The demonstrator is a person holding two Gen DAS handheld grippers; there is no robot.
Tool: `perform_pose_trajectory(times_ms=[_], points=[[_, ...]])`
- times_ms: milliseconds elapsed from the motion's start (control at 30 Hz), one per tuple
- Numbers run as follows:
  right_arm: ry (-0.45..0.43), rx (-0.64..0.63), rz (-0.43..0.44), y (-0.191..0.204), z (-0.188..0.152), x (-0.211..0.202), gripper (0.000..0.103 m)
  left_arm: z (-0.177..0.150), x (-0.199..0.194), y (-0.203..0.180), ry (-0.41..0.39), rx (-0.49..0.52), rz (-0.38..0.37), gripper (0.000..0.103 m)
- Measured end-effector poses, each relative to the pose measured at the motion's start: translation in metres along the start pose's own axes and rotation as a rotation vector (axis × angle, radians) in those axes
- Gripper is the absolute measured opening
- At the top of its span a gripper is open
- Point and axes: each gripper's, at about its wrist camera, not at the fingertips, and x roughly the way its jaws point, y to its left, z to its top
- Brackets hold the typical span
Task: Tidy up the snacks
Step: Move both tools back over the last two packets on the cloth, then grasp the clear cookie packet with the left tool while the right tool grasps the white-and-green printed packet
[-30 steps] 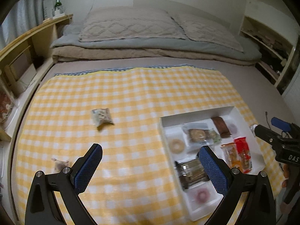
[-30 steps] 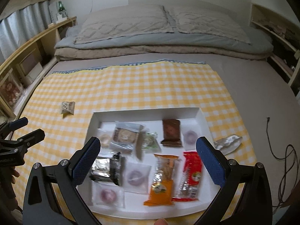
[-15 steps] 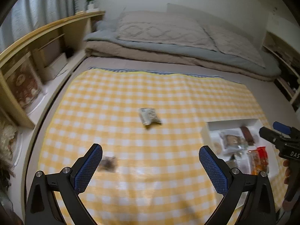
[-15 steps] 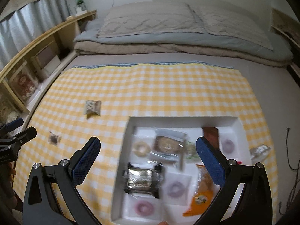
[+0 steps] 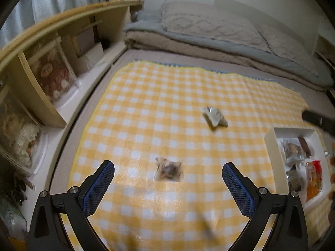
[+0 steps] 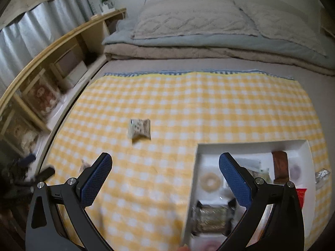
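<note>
The left gripper is wide open and empty, and it has swung left, away from the tray. A small dark packet now sits between its fingers, well left of the tray. The right gripper, also open and empty, has drifted left too, over the tray's left rim. A pale packet lies up-left of the tray on the cloth. The dark packet looks like the next pickup.

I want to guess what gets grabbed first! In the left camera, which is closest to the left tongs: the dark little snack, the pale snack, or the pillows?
1. Dark little snack, right between the left tongs.
2. Pale snack, farther up the checkered cloth.
3. Pillows, at the far end.
</note>
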Motion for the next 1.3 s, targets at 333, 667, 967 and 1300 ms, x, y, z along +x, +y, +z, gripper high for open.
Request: perform_pose_trajectory(times_ms=[333, 667, 967, 1300], points=[[0.011, -0.014, 0.07, 0.041, 0.028, 0.063, 0.103, 0.006, 0.042, 0.014, 0.095, 0.031, -0.04, 0.103], [0.116, -0.034, 0.126, 0.041, 0.047, 0.144, 0.1, 0.01, 0.093, -0.005, 0.195, 0.153, -0.076, 0.071], [0.231, 0.039, 0.244, 0.046, 0.041, 0.204, 0.083, 0.017, 0.143, -0.01, 0.265, 0.142, -0.023, 0.061], [0.256, -0.092, 0.208, 0.06, 0.024, 0.239, 0.052, 0.014, 0.171, -0.016, 0.296, 0.163, -0.009, 0.039]])
